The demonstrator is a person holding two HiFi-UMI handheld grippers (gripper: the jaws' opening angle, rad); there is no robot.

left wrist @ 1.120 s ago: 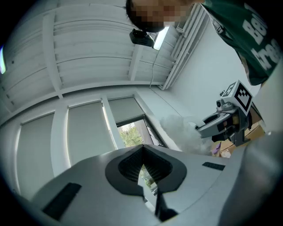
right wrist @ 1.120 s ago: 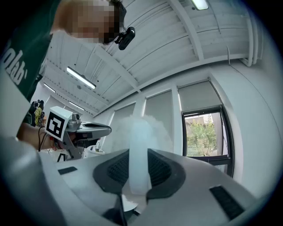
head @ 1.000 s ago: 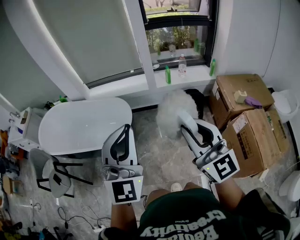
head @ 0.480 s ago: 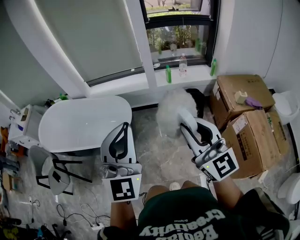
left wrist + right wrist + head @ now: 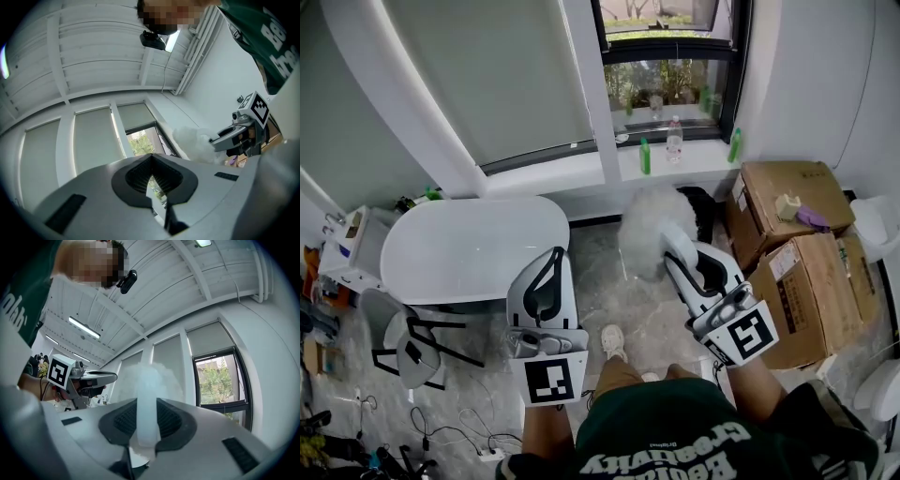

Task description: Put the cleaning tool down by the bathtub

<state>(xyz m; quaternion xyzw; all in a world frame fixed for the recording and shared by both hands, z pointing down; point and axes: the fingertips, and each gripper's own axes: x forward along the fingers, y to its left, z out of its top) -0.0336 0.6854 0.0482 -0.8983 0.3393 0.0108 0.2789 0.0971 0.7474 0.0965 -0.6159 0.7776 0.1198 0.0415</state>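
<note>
The cleaning tool is a fluffy white duster (image 5: 649,228) with a pale handle (image 5: 146,399). My right gripper (image 5: 668,232) is shut on that handle, and the fluffy head (image 5: 169,378) sticks out past the jaws, above the marble floor. The white oval bathtub (image 5: 473,249) stands to the left under the window wall. My left gripper (image 5: 554,253) hovers by the tub's right end, its jaws together with nothing between them (image 5: 151,160). From the left gripper view the duster (image 5: 192,139) and the right gripper (image 5: 228,134) show off to the right.
Two cardboard boxes (image 5: 813,279) stand against the right wall, with small items on the far one (image 5: 787,185). Bottles (image 5: 674,141) line the window sill. A black-framed chair (image 5: 417,344) and cables (image 5: 459,433) lie at lower left. A person's shoe (image 5: 612,340) is on the floor between the grippers.
A shoe has stepped forward into view between the grippers, and the scene has shifted slightly. Both grippers keep their pose, and the right one keeps the duster.
</note>
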